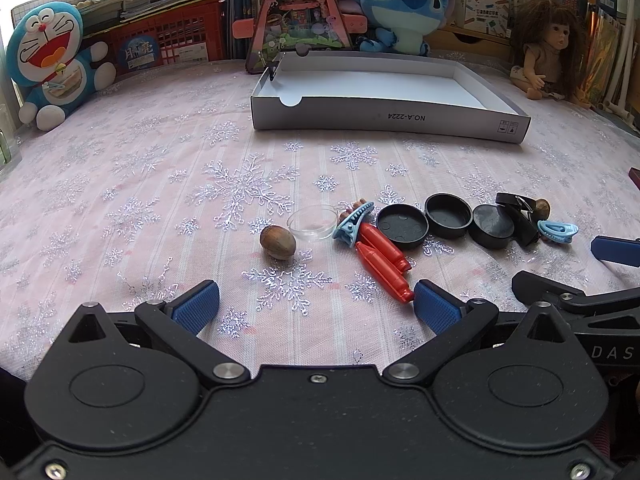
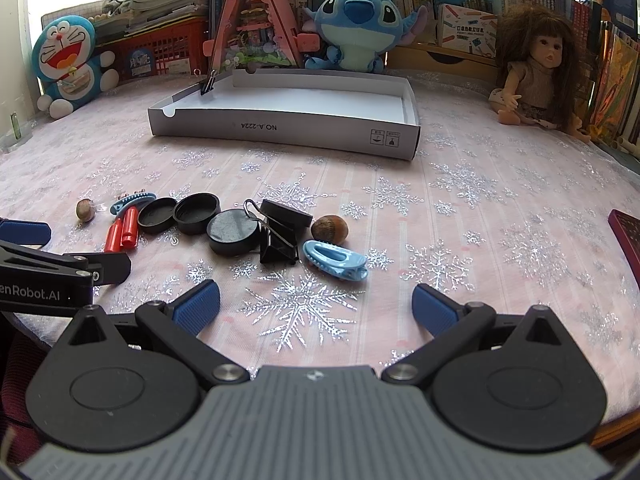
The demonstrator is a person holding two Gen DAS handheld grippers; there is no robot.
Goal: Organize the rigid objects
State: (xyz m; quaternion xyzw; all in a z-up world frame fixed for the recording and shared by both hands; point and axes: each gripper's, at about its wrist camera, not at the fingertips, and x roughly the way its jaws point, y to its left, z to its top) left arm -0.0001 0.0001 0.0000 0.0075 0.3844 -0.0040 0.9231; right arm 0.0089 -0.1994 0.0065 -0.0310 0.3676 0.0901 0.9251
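Both your tongs are spread wide with nothing in them: left gripper (image 1: 316, 306), right gripper (image 2: 316, 306). The small stuff sits in a row near you: walnut (image 1: 277, 242), red markers (image 1: 383, 260), black lids (image 1: 448, 216), blue hair clip (image 2: 335, 259). The white box (image 1: 384, 118) sits farther back.

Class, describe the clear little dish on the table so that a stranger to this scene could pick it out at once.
Start at the white cardboard tray on the snowflake tablecloth, then come forward to the row of small items. The clear dish lies near the row's left end, between a brown nut and a blue hair clip. It alone is transparent.
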